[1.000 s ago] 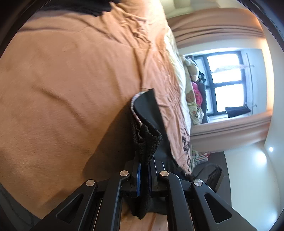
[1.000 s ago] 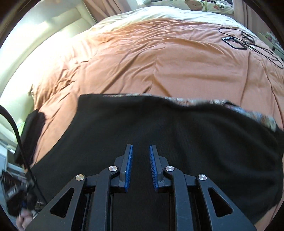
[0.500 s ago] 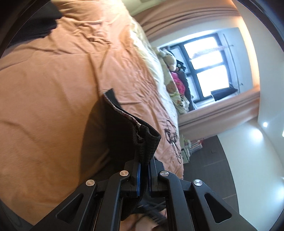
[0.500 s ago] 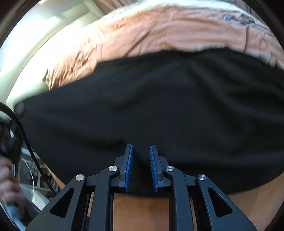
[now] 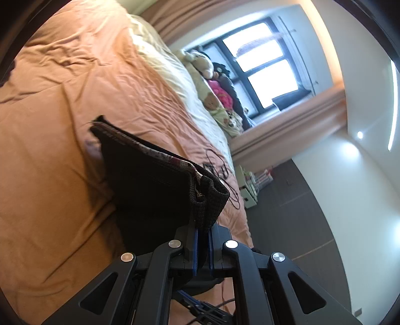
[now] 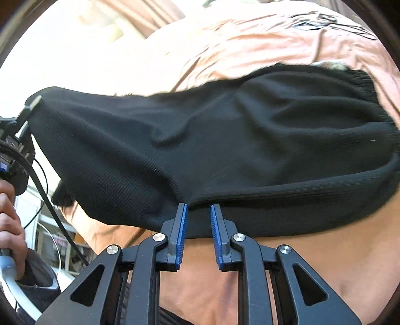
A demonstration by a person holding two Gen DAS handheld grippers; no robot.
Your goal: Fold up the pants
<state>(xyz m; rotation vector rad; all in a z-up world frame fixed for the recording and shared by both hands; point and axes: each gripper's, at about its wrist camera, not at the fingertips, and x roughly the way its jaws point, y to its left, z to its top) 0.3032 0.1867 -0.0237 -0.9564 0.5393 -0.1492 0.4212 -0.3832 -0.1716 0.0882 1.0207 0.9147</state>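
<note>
The black knit pants (image 5: 150, 185) are held up over the orange bedspread (image 5: 50, 150). My left gripper (image 5: 203, 226) is shut on a bunched corner of the pants at their ribbed edge. In the right wrist view the pants (image 6: 212, 140) stretch across the frame, lifted at the left by the other gripper (image 6: 27, 110). My right gripper (image 6: 198, 212) is open, with its blue pads just below the pants' lower edge and nothing between them.
Black cables (image 5: 220, 172) lie on the bedspread near its far edge; they also show in the right wrist view (image 6: 325, 21). Pillows and soft toys (image 5: 212, 82) sit by the window. Dark floor (image 5: 300, 212) lies beside the bed. A hand (image 6: 10, 220) holds the left gripper's handle.
My left gripper has lifted and swung the pants corner, raising the cloth. My right gripper has drawn back, so the pants' lower edge now sits at its fingertips instead of over them.
</note>
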